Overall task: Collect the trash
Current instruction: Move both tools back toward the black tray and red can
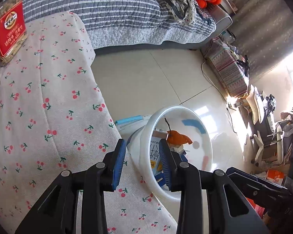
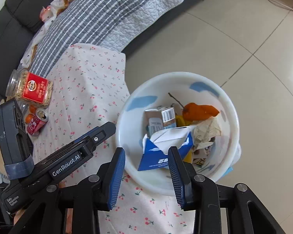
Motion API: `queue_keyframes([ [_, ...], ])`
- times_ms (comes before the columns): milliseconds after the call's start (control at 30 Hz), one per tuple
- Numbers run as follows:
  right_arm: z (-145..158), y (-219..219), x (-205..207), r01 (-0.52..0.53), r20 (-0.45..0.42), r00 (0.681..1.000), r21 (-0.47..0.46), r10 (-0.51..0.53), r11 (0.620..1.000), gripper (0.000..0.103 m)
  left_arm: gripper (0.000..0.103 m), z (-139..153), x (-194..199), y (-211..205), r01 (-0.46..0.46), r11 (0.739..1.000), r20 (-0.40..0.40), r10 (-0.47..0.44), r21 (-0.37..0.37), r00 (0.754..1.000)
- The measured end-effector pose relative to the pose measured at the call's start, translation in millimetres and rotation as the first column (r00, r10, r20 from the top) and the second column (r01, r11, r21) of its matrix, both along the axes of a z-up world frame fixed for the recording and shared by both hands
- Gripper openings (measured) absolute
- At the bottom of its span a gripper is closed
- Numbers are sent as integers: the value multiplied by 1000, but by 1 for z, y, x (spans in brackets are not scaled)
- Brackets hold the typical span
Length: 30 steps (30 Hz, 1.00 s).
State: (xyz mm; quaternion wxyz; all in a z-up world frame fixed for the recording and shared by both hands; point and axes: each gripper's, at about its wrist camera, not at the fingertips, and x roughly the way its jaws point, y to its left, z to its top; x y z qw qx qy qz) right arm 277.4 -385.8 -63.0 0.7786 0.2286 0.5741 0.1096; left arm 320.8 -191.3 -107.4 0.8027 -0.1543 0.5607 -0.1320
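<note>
White bin (image 2: 227,105) with trash below right hand-held gripper (image 2: 146,173); both hand-held grippers released, empty.

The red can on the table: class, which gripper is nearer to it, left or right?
Left. The left gripper hangs over the tablecloth not far from the can; the right gripper is farther off, at the bin's rim.

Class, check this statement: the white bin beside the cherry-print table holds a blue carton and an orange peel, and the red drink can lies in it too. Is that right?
Not quite. The red drink can is not in the white bin; it stands on the cherry-print table near the nut jar, as the right wrist view shows. The blue carton and orange peel do lie in the bin.
</note>
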Motion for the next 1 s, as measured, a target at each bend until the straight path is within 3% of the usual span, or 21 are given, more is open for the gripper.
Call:
queue_keyframes([
  [133,-11,19,0,-42,-44,998,30,44,999,43,37,20,-10,25,-9,1000,23,9,10,1000],
  [267,-20,36,2,-52,-64,997,-1,51,999,43,37,35,-21,62,-52,999,30,51,17,998],
  [367,-18,61,-1,-116,-89,989,63,121,991,45,42,42,-27,97,-104,994,15,103,30,995],
  [467,-21,105,-11,-244,-149,952,150,266,958,50,42,46,-35,131,-152,987,11,152,56,988],
  [633,-7,166,-30,-392,-108,904,176,413,903,50,52,52,-51,197,-230,970,-2,231,80,973],
  [733,1,186,-32,-413,-70,900,181,430,893,54,62,56,-65,247,-314,947,1,314,66,949],
  [1000,-2,230,-14,-386,-57,914,184,401,904,55,63,39,-97,372,-526,842,-20,532,117,847],
])
